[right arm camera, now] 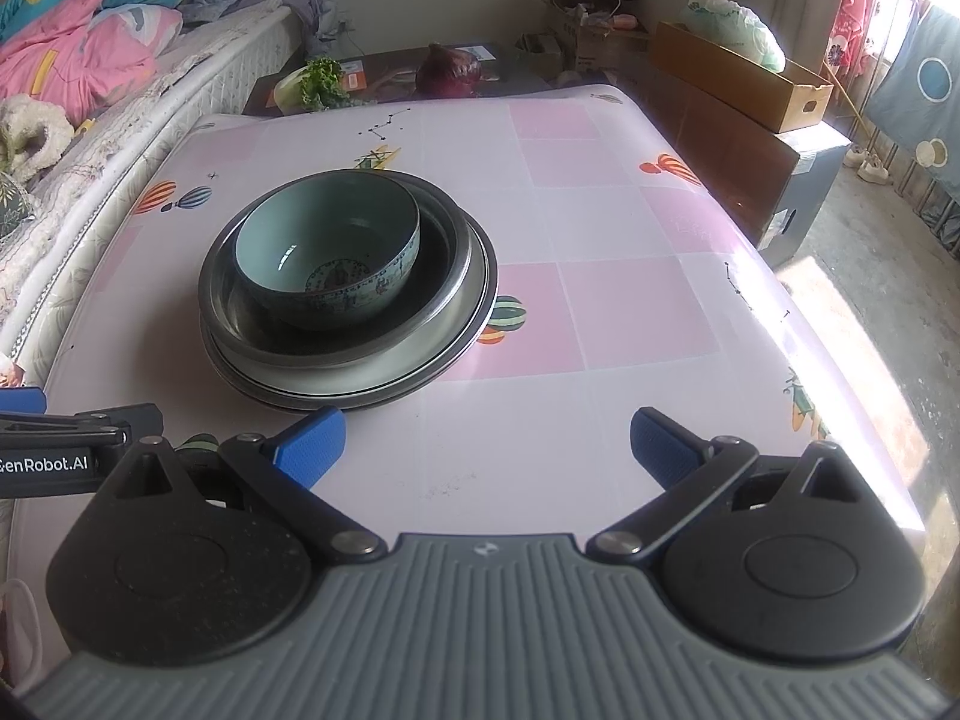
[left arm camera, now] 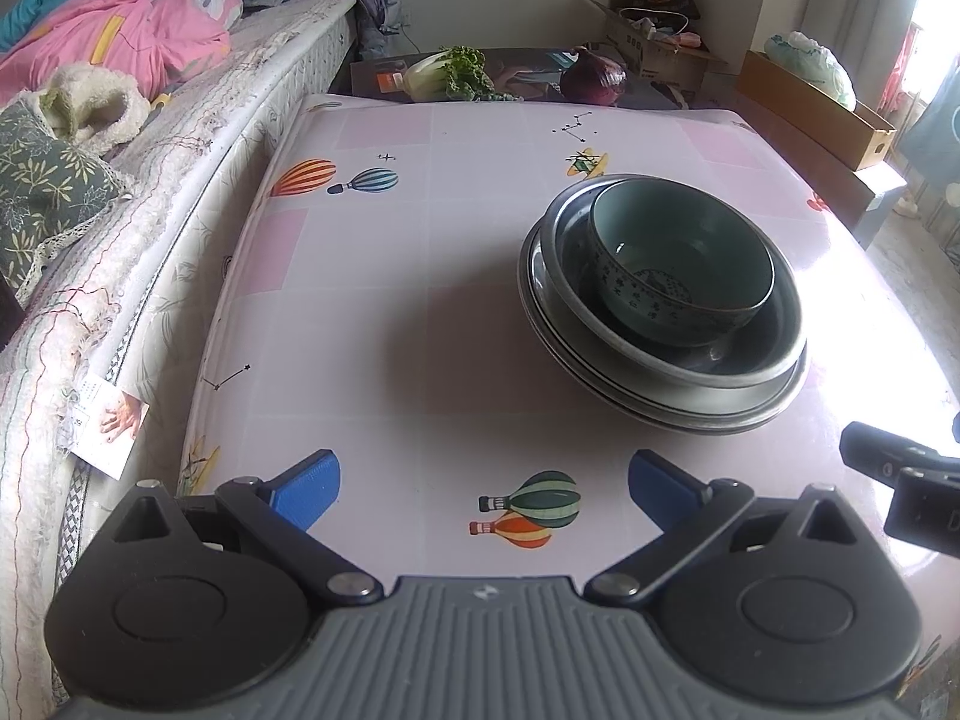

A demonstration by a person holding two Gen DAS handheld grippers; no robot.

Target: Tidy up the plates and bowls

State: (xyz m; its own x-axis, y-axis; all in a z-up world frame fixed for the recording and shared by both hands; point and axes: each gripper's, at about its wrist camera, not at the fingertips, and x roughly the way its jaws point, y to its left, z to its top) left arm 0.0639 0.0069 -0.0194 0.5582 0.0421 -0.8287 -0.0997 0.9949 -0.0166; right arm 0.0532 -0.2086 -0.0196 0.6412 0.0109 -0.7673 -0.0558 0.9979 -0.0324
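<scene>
tablecloth (right arm camera: 600,228): pale pink and white checks, printed with striped hot-air balloons in orange, teal and dark green, plus small black star-line figures. bowl (right arm camera: 327,255): celadon green inside, with a pale blue outer wall bearing dark blue ornament. metal plates (right arm camera: 384,375): grey steel with dark rims, under the bowl. gripper fingertips (right arm camera: 312,441): bright blue on black arms; the body is ribbed grey. at 12 o'clock, onion (right arm camera: 449,72): deep purple-red; leafy vegetable (right arm camera: 321,84): green and white. at 10 o'clock, quilt (left arm camera: 120,24): pink and turquoise with yellow marks.
</scene>
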